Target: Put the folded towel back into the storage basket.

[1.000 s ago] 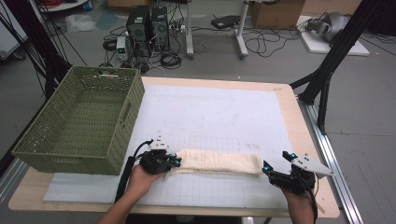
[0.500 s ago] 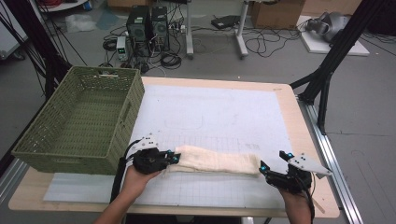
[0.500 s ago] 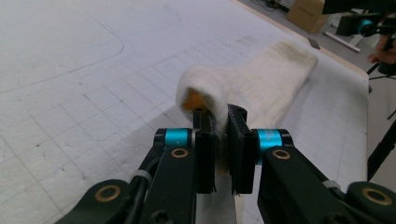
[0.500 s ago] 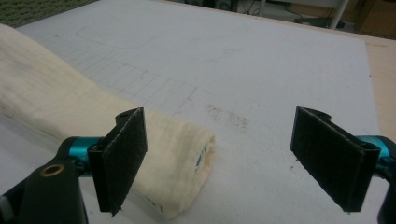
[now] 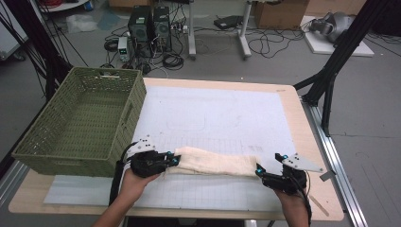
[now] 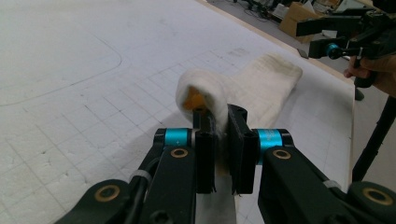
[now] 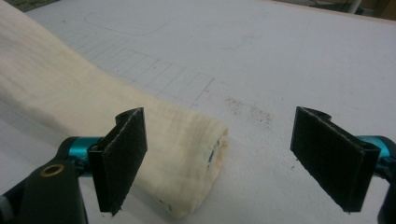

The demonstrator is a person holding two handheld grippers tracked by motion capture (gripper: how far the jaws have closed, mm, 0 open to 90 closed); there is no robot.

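Left tongs (image 5: 174, 161) pinch the rolled towel's (image 5: 215, 162) left end; right tongs (image 5: 259, 171), spread wide, sit at its right end, lower frame.

A green woven basket (image 5: 78, 120) is sitting on the table (image 5: 312, 156), overlapping the left edge of a white gridded mat (image 5: 217, 118). Computer towers (image 5: 150, 22), tangled cables (image 5: 265, 45) and a cardboard box (image 5: 279, 12) are lying on the floor beyond.
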